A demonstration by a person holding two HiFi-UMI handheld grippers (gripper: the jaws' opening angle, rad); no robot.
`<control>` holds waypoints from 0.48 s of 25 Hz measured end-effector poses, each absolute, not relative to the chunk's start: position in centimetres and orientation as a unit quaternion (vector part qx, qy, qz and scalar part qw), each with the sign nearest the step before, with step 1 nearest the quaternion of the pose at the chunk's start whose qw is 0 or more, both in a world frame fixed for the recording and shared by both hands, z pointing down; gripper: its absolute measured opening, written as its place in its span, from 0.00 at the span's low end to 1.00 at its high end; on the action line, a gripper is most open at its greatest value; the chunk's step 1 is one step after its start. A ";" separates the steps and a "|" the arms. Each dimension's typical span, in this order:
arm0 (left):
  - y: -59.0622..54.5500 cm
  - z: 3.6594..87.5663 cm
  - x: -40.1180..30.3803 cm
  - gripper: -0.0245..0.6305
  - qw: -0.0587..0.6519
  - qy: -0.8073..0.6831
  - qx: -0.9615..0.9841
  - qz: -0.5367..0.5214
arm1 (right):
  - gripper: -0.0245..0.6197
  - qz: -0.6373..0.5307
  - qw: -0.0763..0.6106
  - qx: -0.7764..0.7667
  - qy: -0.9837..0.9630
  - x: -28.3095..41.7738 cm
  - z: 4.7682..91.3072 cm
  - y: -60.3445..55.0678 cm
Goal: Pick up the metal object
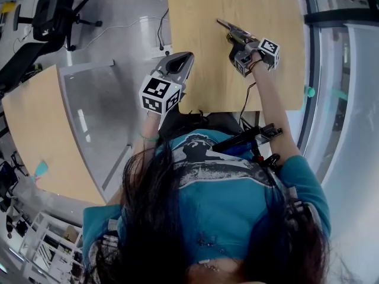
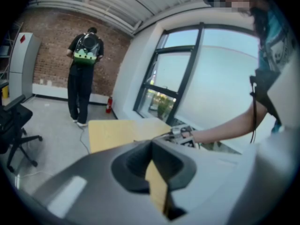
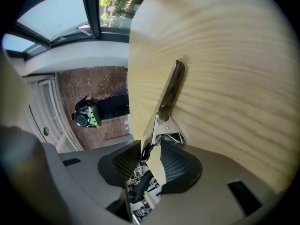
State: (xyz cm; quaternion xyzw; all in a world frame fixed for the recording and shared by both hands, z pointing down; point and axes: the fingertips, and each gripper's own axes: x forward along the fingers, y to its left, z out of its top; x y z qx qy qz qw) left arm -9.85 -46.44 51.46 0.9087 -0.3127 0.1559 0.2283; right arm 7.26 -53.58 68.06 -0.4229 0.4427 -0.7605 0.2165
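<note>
A long metal object (image 1: pixel 228 28), like a pair of sprung tongs, lies on the light wooden table (image 1: pixel 201 40). My right gripper (image 1: pixel 237 45) is at its near end. In the right gripper view the metal object (image 3: pixel 169 95) stretches away over the table (image 3: pixel 225 78), and its hinged end sits in the gap of my right gripper (image 3: pixel 151 153). The ribbed pads stand apart and do not press on it. My left gripper (image 1: pixel 185 58) hovers at the table's left edge, its tips together and nothing in them. In the left gripper view it (image 2: pixel 152 146) points across the table (image 2: pixel 110 132).
A second wooden table (image 1: pixel 35 129) stands to the left across a grey floor gap. A black office chair (image 1: pixel 56 10) is at the far left. A person with a green backpack (image 2: pixel 84 74) stands by the brick wall. Glass walling runs along the right.
</note>
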 end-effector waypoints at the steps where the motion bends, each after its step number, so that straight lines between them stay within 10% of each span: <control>1: -46.4 51.5 -10.0 0.04 0.229 -0.316 0.908 0.155 | 0.25 -0.764 0.232 -0.418 0.432 7.1 68.1 -53.7; 12: -46.5 51.7 -10.7 0.04 0.234 -0.324 0.903 0.161 | 0.17 -0.772 0.281 -0.409 0.396 6.9 67.6 -53.4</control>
